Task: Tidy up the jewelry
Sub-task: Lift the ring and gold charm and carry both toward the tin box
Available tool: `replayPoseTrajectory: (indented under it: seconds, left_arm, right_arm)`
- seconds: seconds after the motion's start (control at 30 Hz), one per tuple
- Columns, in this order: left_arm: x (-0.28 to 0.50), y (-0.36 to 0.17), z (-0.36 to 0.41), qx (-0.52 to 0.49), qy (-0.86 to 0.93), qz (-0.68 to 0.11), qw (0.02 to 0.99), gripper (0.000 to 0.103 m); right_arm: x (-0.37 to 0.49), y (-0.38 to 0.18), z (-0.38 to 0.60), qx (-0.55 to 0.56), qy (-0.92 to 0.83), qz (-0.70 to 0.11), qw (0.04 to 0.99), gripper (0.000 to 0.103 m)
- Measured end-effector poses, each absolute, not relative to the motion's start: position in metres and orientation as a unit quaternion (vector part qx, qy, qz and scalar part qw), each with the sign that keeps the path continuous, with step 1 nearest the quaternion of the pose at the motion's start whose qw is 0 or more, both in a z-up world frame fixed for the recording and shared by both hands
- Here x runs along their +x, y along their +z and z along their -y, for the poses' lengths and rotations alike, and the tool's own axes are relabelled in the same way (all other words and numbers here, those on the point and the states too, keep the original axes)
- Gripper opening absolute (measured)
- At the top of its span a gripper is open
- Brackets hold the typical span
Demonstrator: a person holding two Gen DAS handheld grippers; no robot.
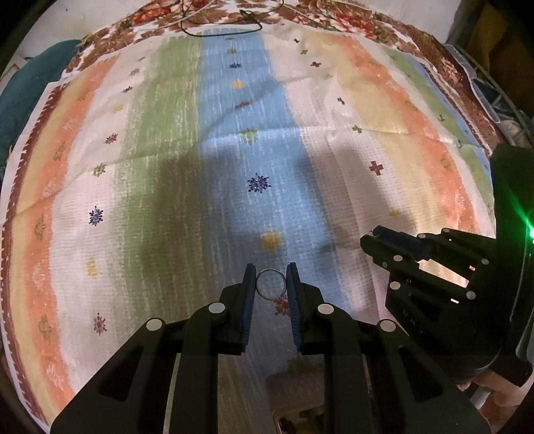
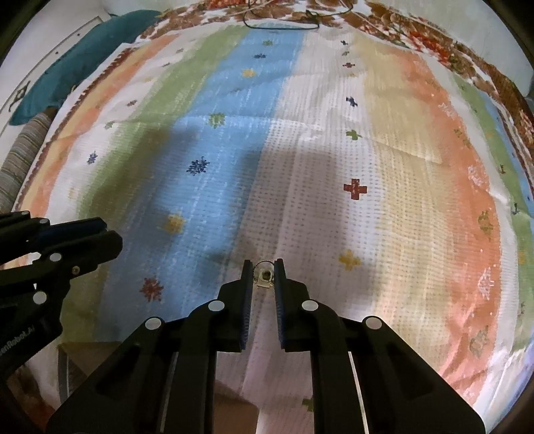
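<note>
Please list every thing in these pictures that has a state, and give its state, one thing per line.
left gripper: shut on a ring, held above the cloth.
ring: clamped between the pads, its opening facing the camera.
right gripper: shut on a small jewelry piece.
small jewelry piece: pinched at the fingertips; type unclear.
black cord: loose on the cloth's far edge.

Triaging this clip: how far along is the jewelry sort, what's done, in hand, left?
Done: nothing visibly put away. In hand: the left gripper is shut on a ring, and the right gripper is shut on a small earring-like piece. Left: placing both; a brown box-like edge sits low in the right wrist view, contents hidden. A black cord lies far off on the striped cloth.
</note>
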State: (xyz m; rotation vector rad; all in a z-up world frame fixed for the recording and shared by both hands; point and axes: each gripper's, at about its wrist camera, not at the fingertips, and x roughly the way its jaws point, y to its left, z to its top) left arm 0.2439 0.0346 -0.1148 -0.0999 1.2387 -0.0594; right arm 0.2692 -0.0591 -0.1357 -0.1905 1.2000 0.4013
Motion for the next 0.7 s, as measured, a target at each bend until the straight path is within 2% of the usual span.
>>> replayPoseTrajectory:
  seconds: [0.7]
  left_arm:
    - [0.206, -0.063, -0.018, -0.053, -0.052, -0.534, 0.842, 0.018]
  right_arm:
    - [0.22, -0.066, 0.07, -0.105, 0.193, -0.484, 0.847, 0.014]
